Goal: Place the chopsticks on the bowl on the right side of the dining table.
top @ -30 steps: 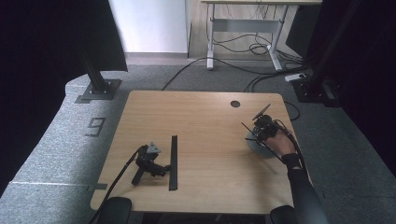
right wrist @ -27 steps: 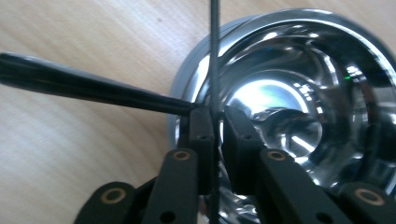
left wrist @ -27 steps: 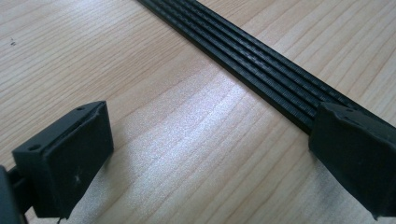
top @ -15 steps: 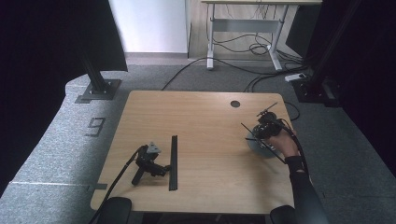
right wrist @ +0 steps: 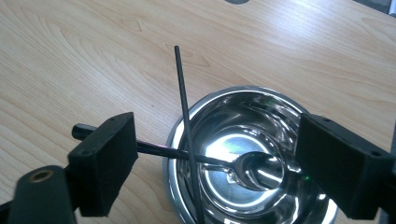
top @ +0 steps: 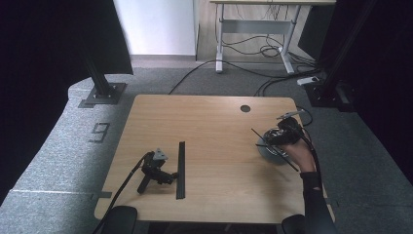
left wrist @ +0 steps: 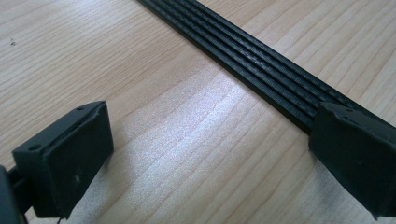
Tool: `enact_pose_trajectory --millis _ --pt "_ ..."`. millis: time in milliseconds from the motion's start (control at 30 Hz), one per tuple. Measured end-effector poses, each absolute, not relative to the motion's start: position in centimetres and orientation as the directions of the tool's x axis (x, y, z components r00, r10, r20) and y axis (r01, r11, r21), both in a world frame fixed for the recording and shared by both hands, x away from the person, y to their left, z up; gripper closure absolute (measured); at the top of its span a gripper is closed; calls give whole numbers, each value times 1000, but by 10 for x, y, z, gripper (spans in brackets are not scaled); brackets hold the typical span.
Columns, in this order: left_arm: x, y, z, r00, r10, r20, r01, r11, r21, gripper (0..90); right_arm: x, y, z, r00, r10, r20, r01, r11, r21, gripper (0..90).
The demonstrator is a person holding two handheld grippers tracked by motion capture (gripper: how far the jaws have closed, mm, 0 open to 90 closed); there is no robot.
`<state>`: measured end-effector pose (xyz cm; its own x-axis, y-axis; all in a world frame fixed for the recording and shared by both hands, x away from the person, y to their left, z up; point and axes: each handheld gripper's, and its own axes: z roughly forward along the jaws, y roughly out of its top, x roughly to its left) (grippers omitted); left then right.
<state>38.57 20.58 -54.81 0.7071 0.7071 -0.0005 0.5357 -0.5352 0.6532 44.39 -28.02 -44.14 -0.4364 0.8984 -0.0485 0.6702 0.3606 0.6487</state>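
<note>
A steel bowl (right wrist: 285, 112) sits near the table's right edge (top: 268, 153). In it lies a spoon (right wrist: 254, 173) with a dark handle, and a thin black stick (right wrist: 183, 93) leans across the rim. A person's hand holds my right gripper (right wrist: 217, 137) just above the bowl (top: 273, 138). Its jaws have just been opening and stand wide, touching neither spoon nor stick below them. My left gripper (top: 169, 175) rests unheld on the table, open (left wrist: 210, 135). A black ribbed strip (left wrist: 261, 65) passes just beyond its right-hand jaw and lies lengthwise on the wood (top: 181, 165).
The wooden table (top: 214, 122) has a round cable hole (top: 245, 108) at the back right. A cable trails from the left gripper over the front edge. A black stand base (top: 100, 95), another desk and floor cables lie beyond the table.
The right hand has lifted a little and drifted toward the near right over the bowl. The left gripper and the strip have stayed put.
</note>
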Motion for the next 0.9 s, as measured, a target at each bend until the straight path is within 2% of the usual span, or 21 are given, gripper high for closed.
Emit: enact_pose_trajectory --millis 67,200,533,900 --pt "386 206 -548 707 707 0 536 -535 653 0 441 -283 -445 -426 905 -26 673 335 660 16" --pt "386 206 -548 707 707 0 536 -535 653 0 436 -289 -453 -401 916 4 670 290 683 3" --pt "386 206 -548 707 707 2 535 -537 652 0 430 -298 -481 -347 938 -14 678 261 688 19" --pt "386 206 -548 707 707 2 535 -537 652 0 430 -295 -486 -344 938 -50 682 286 673 28"
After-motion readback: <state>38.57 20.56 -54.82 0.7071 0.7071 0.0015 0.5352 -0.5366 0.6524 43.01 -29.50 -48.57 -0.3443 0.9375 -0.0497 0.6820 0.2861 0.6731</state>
